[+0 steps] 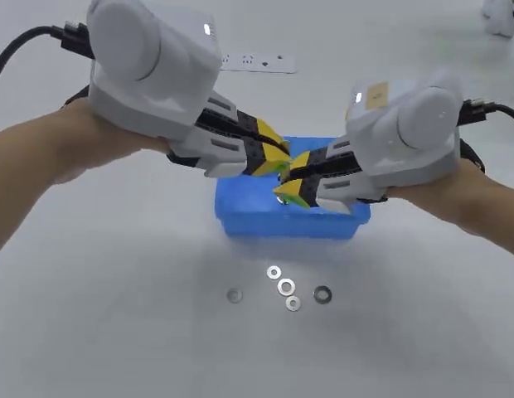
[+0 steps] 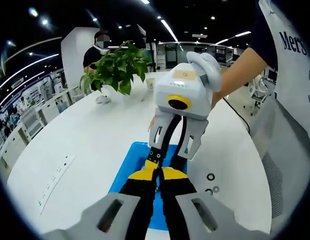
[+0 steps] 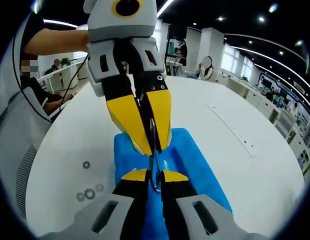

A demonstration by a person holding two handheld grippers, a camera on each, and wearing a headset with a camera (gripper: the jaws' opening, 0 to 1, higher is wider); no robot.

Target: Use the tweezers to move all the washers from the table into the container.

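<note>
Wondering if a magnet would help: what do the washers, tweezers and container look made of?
The washers: metal likely, silvery with bright glints. The tweezers: probably metal, a thin grey shiny strip. The container: likely plastic, uniform matte blue with rounded edges.

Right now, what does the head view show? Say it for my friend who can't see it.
Two hand-held grippers meet tip to tip, the left claw and the right claw, above a blue container on a white table. Five small washers lie on the table, on the person's side of the container.
</note>
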